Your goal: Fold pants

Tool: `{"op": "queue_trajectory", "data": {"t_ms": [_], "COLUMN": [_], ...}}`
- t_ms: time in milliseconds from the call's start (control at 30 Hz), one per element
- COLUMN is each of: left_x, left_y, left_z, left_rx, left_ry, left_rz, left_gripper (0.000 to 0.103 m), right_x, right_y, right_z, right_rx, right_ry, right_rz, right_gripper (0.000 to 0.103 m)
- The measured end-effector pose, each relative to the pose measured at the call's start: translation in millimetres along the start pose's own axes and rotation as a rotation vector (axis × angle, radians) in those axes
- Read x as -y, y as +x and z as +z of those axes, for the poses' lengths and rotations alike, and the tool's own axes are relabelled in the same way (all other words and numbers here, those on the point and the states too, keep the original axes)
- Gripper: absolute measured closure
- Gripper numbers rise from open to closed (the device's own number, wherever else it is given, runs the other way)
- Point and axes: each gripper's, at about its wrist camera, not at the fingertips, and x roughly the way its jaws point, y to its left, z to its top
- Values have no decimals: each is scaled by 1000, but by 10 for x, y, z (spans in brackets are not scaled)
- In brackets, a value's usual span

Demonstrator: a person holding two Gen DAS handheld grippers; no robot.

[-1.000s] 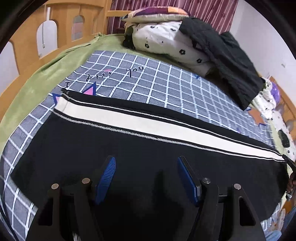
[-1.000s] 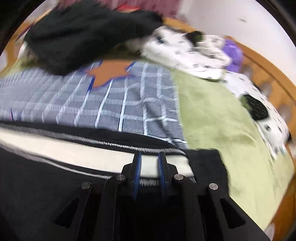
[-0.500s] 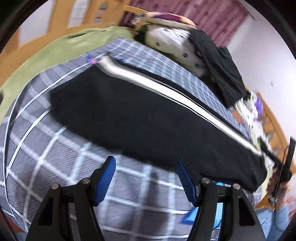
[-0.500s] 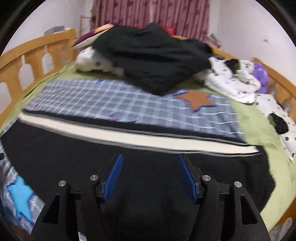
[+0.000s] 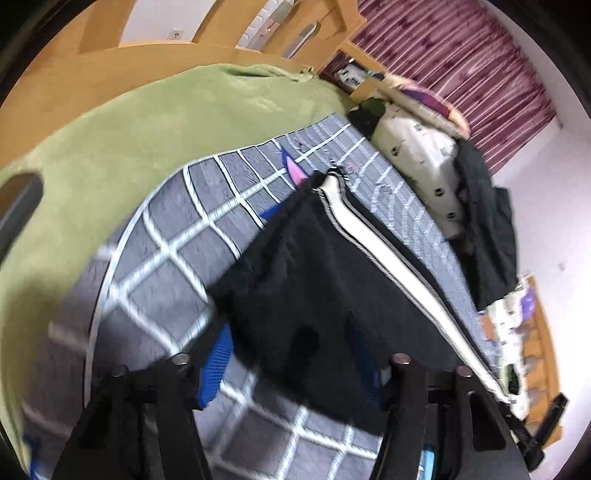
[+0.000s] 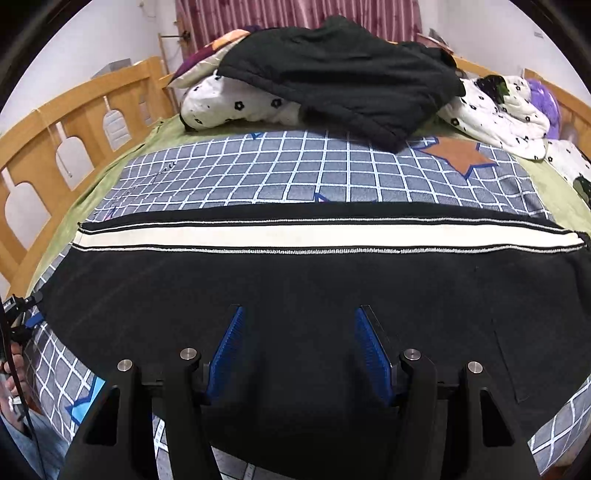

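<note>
Two claws hover over a bed, each with black arms and ribbed blue pads. Left claw point(image 5: 291, 365) is closing, its pads either side of the near corner of the black pants point(image 5: 314, 280); the picture is blurred, and the pads do not appear to press the cloth. Right claw point(image 6: 304, 354) hangs released above the middle of the pants point(image 6: 295, 295), jaws well apart, nothing between them.

Spread flat, the pants lie lengthwise across the near part of the bed in one long dark band. Their fabric looks soft and matte, like a knit. A broad cream stripe point(image 6: 207, 238), edged by thin black and white stitched lines, runs the full length along the far side. A faint pocket seam shows at the right end.

Beneath them lies a grey checked sheet point(image 6: 295, 177) with thin white grid lines and star patches, one brown point(image 6: 460, 155), one light blue point(image 6: 88, 402) near the front edge. A fuzzy green blanket point(image 5: 122, 133) reaches out past the sheet on both sides.

At the far end sits a heap: a white quilt with small black flowers point(image 6: 240, 107), a purple-patterned pillow point(image 6: 201, 62), and a crumpled black garment point(image 6: 343, 77) draped on top. More flowered white bedding point(image 6: 495, 114) lies at the right with something purple beside it.

Pale wooden bed rails point(image 6: 74, 118) with arched cut-outs line the side. Dark red striped curtains point(image 6: 295, 14) hang behind against white walls.
</note>
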Motion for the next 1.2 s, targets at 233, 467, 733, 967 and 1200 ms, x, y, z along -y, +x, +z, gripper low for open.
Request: {"op": "queue_trajectory", "data": {"t_ms": [233,467,733,967,1200], "left_x": [-26,-300,-88,-75,321], "left_y": [-245,-4,11,227,6], "left_z": [235,133,-141,80,210], "left_rx": [136,34,46,41,112], "left_ry": [103,9,62,-39,80], "left_rz": [-40,-17,-15,3,70], "left_gripper": [94,78,29,73,93], "right_x": [-122,-13,-429,-442,-197], "right_y": [-52,33,204,8,-299], "right_z": [80,-36,-635,-668,-377], "right_rx": [54,-25,-96,-1,97], "right_ry": [-53,-30,-123,-129,-133], "right_rz": [-37,-14,33,61,34], "right_gripper": [42,42,41,41,41]}}
